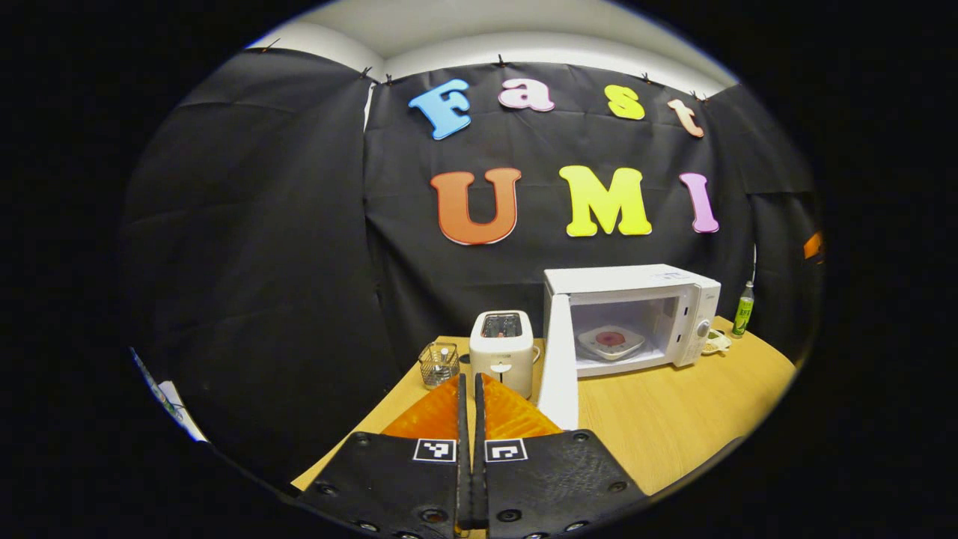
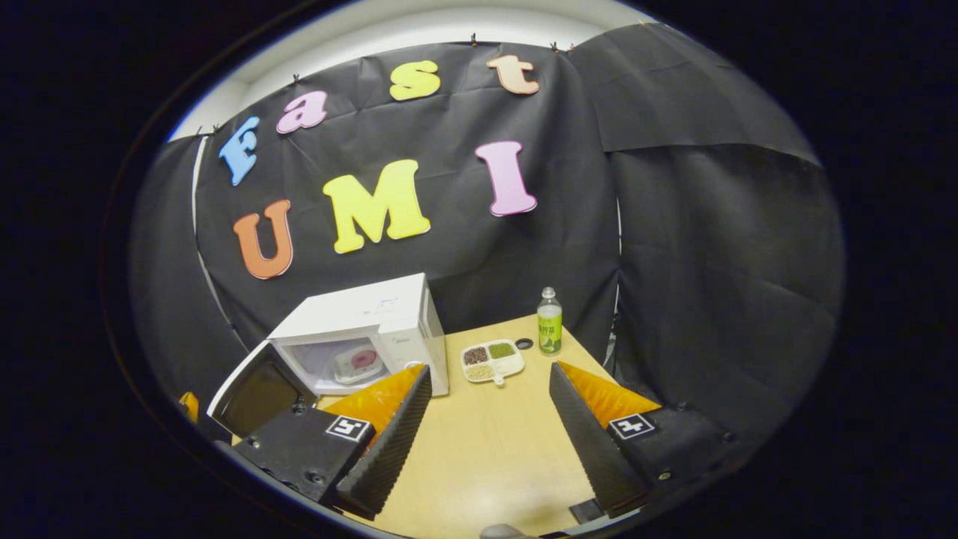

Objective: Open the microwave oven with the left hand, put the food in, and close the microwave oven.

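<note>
Two grippers hover over the counter (image 2: pixel 486 442): the left gripper (image 1: pixel 470 389) clenched on nothing, the right gripper (image 2: pixel 486 389) released. The microwave oven (image 1: pixel 636 314) stands open, the food (image 1: pixel 610 340) inside.

Table (image 2: pixel 486 442): microwave (image 2: pixel 374 314), toaster (image 1: pixel 501 352), bottle (image 2: pixel 549 323).

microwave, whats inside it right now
The microwave stands open, with a pale plate holding something red on its floor. The swung-out door covers the cavity's left edge in the left gripper view.
</note>
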### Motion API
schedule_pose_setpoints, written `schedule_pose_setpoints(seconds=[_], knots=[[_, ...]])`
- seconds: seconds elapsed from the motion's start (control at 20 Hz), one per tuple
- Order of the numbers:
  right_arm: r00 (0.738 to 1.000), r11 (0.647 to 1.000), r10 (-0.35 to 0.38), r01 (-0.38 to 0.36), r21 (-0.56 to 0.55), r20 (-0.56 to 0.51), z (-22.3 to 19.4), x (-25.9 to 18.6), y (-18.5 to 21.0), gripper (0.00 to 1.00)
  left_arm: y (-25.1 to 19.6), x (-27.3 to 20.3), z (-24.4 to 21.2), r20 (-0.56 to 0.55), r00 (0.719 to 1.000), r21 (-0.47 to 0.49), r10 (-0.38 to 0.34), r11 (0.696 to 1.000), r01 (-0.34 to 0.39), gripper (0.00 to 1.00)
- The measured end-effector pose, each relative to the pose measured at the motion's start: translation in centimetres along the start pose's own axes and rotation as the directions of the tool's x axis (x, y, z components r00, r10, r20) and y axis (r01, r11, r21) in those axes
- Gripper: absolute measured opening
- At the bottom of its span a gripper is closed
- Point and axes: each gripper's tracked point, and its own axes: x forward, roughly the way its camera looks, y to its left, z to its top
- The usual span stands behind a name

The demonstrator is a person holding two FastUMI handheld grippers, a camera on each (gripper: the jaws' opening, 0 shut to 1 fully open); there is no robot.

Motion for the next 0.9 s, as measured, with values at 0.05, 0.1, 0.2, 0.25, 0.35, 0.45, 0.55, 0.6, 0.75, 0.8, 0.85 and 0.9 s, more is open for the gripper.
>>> schedule_pose_setpoints(seconds=[0.05,0.1,0.2,0.25,0.35,0.45,0.55,0.6,0.75,0.8,0.85,0.9], knots=[[1.000,1.000,-0.001,0.001,-0.001,-0.004,-0.1,-0.2,0.0,0.91,0.3,0.6,-0.9,-0.009,1.000,-0.015,-0.005,1.000,0.005,0.00],[1.000,1.000,-0.006,0.006,-0.004,-0.006,-0.2,-0.3,-0.1,0.91,0.6,1.1,-1.8,-0.022,1.000,-0.024,-0.006,1.000,0.006,0.00],[1.000,1.000,-0.013,0.013,-0.014,-0.020,-0.6,-0.5,-0.3,0.91,0.9,2.2,-3.6,-0.053,0.998,-0.034,-0.015,0.999,0.013,0.00],[0.999,1.000,-0.014,0.014,-0.017,-0.032,-0.8,-0.5,-0.5,0.92,0.9,2.5,-4.3,-0.066,0.998,-0.034,-0.021,0.999,0.019,0.00],[0.999,1.000,-0.018,0.017,-0.013,-0.045,-0.7,-0.7,-0.6,0.92,0.6,3.0,-5.5,-0.093,0.995,-0.034,-0.029,0.999,0.026,0.00],[0.999,1.000,-0.025,0.024,-0.013,-0.045,-0.6,-0.9,-0.9,0.92,0.2,3.2,-6.1,-0.102,0.994,-0.039,-0.038,0.999,0.035,0.00],[0.998,0.999,-0.031,0.031,-0.011,-0.049,-0.5,-1.0,-1.3,0.92,-0.3,3.7,-6.4,-0.104,0.994,-0.036,-0.035,0.999,0.031,0.00],[0.998,0.999,-0.032,0.032,-0.001,-0.048,-0.4,-1.0,-1.4,0.92,-0.6,3.6,-6.9,-0.114,0.993,-0.038,-0.040,0.999,0.036,0.00],[0.998,0.999,-0.038,0.039,0.018,-0.047,-0.5,-1.3,-1.9,0.92,-2.3,3.2,-7.3,-0.126,0.989,-0.035,-0.071,0.997,0.068,0.00],[0.998,0.999,-0.038,0.039,0.018,-0.052,-0.6,-1.3,-1.9,0.91,-2.9,3.0,-7.3,-0.124,0.989,-0.017,-0.079,0.997,0.077,0.00],[0.998,0.999,-0.040,0.041,0.016,-0.057,-0.9,-1.4,-2.1,1.00,-3.6,2.7,-7.0,-0.115,0.990,-0.003,-0.088,0.996,0.088,0.00],[0.998,0.999,-0.042,0.043,0.014,-0.056,-0.9,-1.4,-2.3,0.92,-4.5,2.4,-6.5,-0.104,0.989,0.006,-0.104,0.994,0.105,0.00]])
